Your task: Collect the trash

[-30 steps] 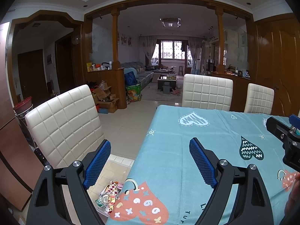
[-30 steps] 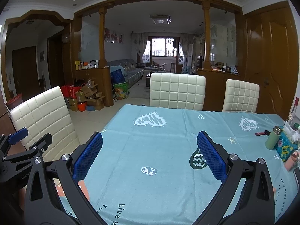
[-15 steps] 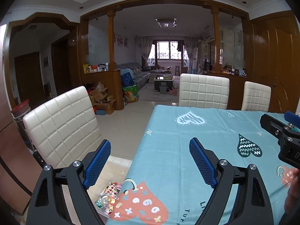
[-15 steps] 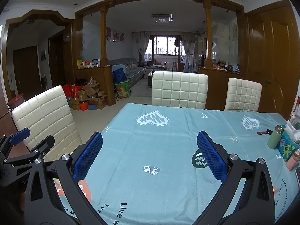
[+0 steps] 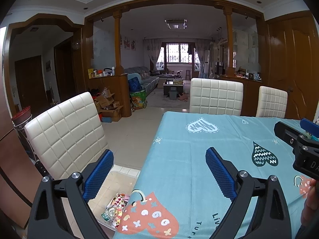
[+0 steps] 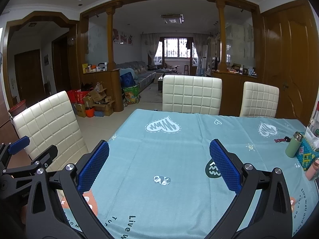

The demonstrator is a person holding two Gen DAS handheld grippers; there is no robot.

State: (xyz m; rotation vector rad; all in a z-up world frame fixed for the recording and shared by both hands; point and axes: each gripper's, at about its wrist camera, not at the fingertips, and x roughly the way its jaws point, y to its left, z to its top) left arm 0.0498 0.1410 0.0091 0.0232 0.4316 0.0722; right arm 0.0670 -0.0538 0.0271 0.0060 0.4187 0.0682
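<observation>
Crumpled wrappers and a shiny scrap of trash (image 5: 116, 205) lie in a clear bin (image 5: 127, 174) on the floor, beside the near left corner of the table (image 5: 199, 139). My left gripper (image 5: 159, 152) hovers over that corner, above and behind the bin. Its jaws are opening, with nothing between the blue pads. My right gripper (image 6: 159, 144) hangs open over the teal tablecloth (image 6: 169, 155), holding nothing. Each gripper shows at the edge of the other's view: the right gripper (image 5: 295, 137) and the left gripper (image 6: 30, 153).
White quilted chairs stand at the left side (image 5: 65, 131) and far side (image 6: 191, 95) of the table. A green flask (image 6: 294, 144), a beaded box (image 6: 307, 155), a pink bottle (image 6: 314, 169) and keys (image 6: 281, 139) sit at the table's right edge. Cardboard boxes (image 6: 97, 103) lie on the floor.
The left gripper's jaws stand a little wider than before. Both hands have kept their place, and the right gripper looks the same.
</observation>
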